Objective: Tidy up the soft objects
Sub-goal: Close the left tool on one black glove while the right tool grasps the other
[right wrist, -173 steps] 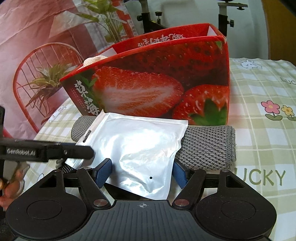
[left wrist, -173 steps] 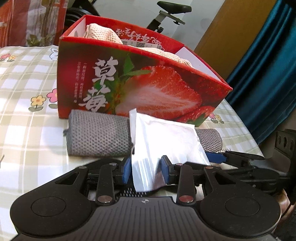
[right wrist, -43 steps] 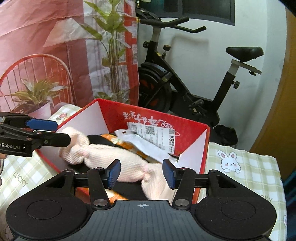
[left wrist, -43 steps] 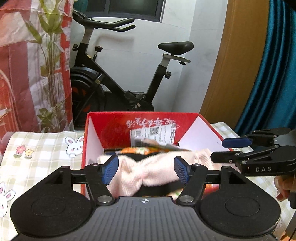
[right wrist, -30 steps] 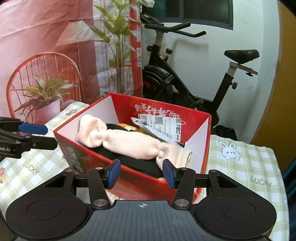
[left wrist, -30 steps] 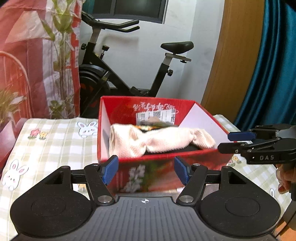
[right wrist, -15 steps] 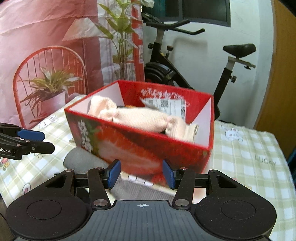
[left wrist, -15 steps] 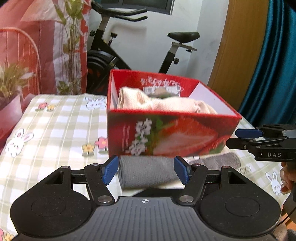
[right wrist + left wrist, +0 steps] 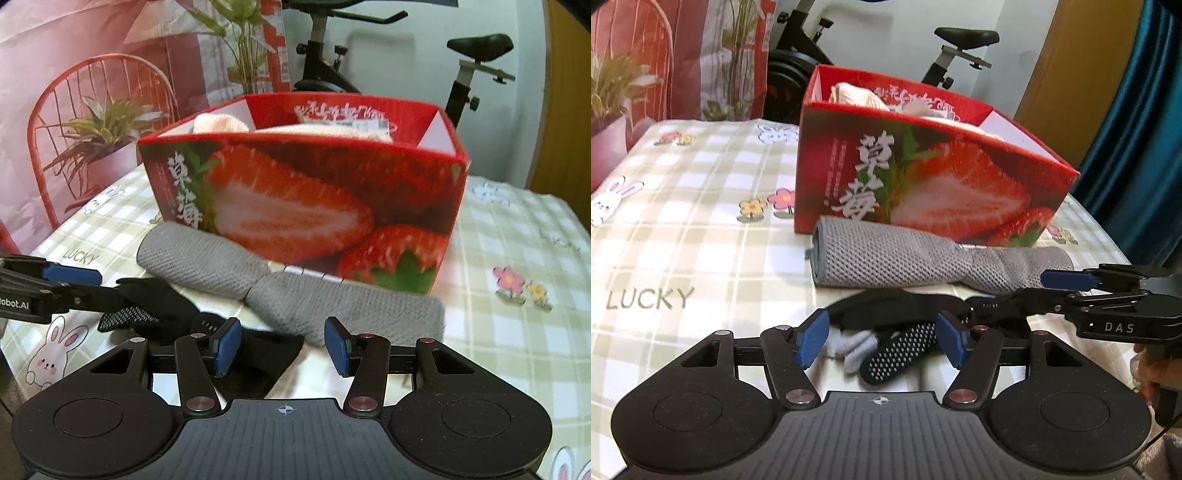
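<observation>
red box (image 9: 923,173) stands on checked tablecloth (image 9: 683,258), open top, strawberry print on the near wall. pink towel (image 9: 857,96) lies inside it, bulging above the rim; a white label or packet behind it, blurred.

grey towel (image 9: 923,258) lies rolled on the cloth just in front of the box, touching or nearly touching its near wall, pinched narrow toward the middle. from the right view it reads as two fat ends with a waist between (image 9: 258,284).

black glove (image 9: 897,349) with white grip dots lies nearer the cameras than the grey towel, beside a black strap or band (image 9: 886,306). pale grey fingers of fabric (image 9: 853,345) next to it; cannot tell what item they belong to.

left gripper (image 9: 882,341): jaws apart, medium gap, nothing pressed between the blue pads; glove and pale fabric sit in the gap below them.

right gripper (image 9: 282,345): jaws apart, narrower gap, empty; black fabric (image 9: 255,354) and the grey towel's near end lie under and ahead of it. in the left view its tips (image 9: 1067,284) hover over the right end of the grey towel; contact cannot be told.

exercise bike (image 9: 369,48) and chair print backdrop (image 9: 92,110) behind the table.
</observation>
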{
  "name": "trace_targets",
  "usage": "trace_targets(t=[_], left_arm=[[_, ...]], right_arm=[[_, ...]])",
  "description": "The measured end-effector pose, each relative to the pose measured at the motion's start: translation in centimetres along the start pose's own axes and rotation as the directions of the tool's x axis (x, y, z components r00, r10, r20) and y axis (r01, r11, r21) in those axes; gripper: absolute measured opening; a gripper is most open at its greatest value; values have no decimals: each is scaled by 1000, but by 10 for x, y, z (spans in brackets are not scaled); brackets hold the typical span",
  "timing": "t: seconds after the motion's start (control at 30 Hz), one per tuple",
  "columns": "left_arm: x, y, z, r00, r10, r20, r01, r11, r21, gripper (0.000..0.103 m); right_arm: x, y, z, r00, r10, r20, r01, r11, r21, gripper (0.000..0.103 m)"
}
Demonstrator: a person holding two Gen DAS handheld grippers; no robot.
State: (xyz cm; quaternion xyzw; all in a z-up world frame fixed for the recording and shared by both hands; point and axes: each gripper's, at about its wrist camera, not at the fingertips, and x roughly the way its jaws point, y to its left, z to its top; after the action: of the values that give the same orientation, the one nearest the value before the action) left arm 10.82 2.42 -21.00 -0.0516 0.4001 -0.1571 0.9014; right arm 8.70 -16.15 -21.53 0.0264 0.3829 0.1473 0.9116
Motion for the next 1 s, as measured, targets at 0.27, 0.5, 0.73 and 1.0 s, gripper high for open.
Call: trace_targets(t=[0.27, 0.5, 0.73, 1.0], left_arm=[[12, 1, -7, 1000, -8, -28, 8, 1000, -12, 51], [17, 1, -14, 999, -10, -35, 9, 1000, -14, 46], [17, 2, -16, 1000, -17, -25, 16, 1000, -9, 46], [16, 4, -20, 999, -41, -22, 40, 999, -19, 29]], right_arm=[[10, 7, -9, 1000, 17, -10, -17, 1000, 8, 44], [12, 10, -22, 1000, 26, -12, -26, 1000, 11, 39], [11, 3, -26, 999, 40, -8, -40, 999, 36, 31], [9, 8, -30, 998, 59, -6, -59, 998, 30, 24]])
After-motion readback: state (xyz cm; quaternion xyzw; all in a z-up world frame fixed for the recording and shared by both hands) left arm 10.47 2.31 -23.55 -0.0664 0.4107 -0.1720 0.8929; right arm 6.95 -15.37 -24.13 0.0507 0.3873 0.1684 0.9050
